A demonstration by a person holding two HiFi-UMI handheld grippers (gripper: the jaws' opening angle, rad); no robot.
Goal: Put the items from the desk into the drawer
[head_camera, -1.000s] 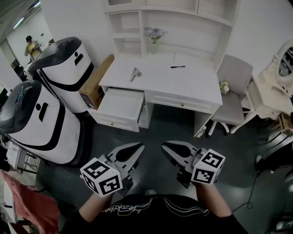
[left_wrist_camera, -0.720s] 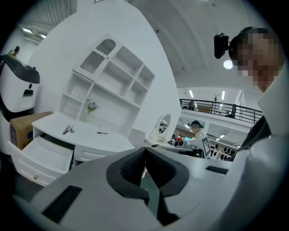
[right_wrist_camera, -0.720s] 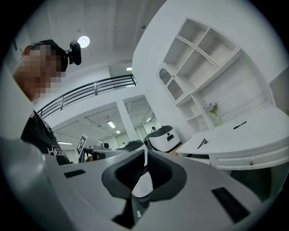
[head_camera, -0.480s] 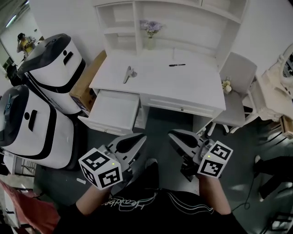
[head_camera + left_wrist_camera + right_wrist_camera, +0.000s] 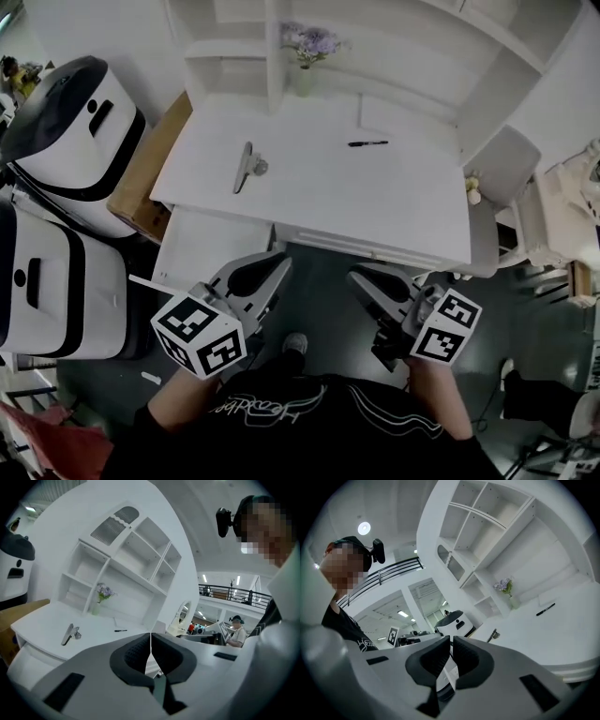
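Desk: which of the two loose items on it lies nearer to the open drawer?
The silver clip, at the left, just behind the open drawer. The black pen lies farther to the right.

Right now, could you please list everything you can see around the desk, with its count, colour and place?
desk: one, white, centre, shelves at its back
drawer: one, white, open at the desk's front left
pen: one, black, on the desk, right of middle
metal clip: one, silver, on the desk, left side
vase of flowers: one, purple blooms, back of the desk
chair: one, grey, right of the desk
small bouquet: one, pale, on the chair
cardboard box: one, brown, beside the desk's left end
rounded machines: two, white and black, on the floor at left
left tongs: one, grey, shut, empty, near the drawer
right tongs: one, grey, shut, empty, before the desk's front
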